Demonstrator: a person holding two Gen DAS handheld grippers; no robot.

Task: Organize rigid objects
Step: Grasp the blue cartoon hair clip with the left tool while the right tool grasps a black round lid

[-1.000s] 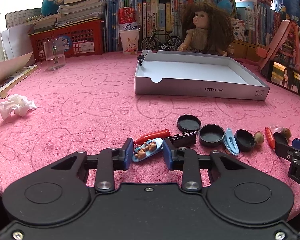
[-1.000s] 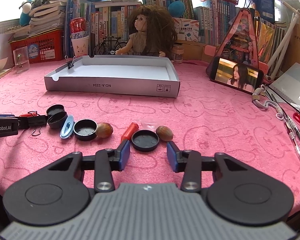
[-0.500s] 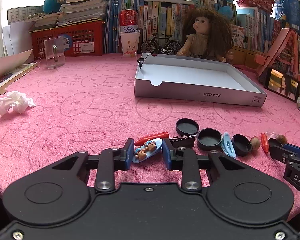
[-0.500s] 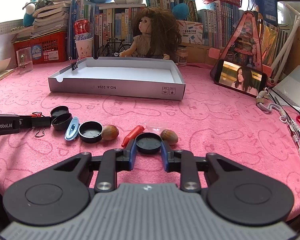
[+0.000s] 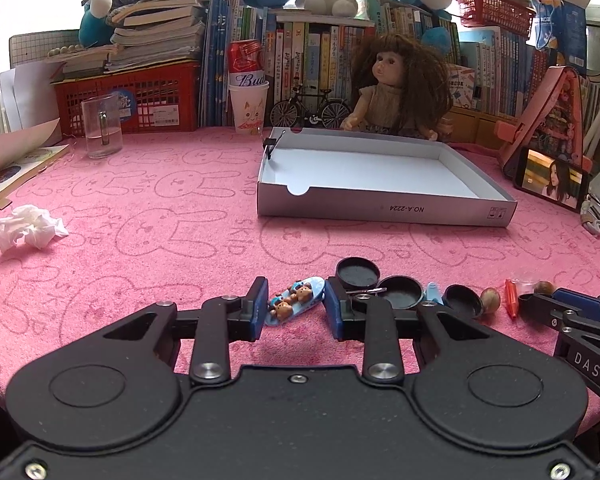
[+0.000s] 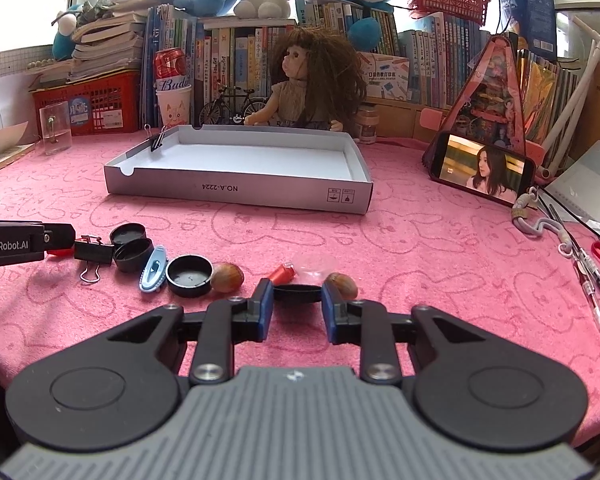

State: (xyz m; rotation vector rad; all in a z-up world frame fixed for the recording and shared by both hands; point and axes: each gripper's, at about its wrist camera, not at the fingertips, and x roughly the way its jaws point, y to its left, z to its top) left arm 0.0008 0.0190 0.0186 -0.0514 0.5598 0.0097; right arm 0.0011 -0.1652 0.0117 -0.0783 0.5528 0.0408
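Note:
My left gripper is shut on a blue hair clip with two little bears, held just above the pink cloth. My right gripper is shut on a black round lid, lifted a little off the cloth. Other small items lie in a row: black lids, a pale blue clip, two nuts, a red piece and a black binder clip. An empty white shallow box stands behind them.
A phone on a pink stand is at the right, with pens and scissors near the right edge. A crumpled tissue and a glass mug are at the left. A doll, books and a red crate line the back.
Both grippers closed, the left on the bear hair clip and the right on the black lid, and both have risen slightly off the cloth with them.

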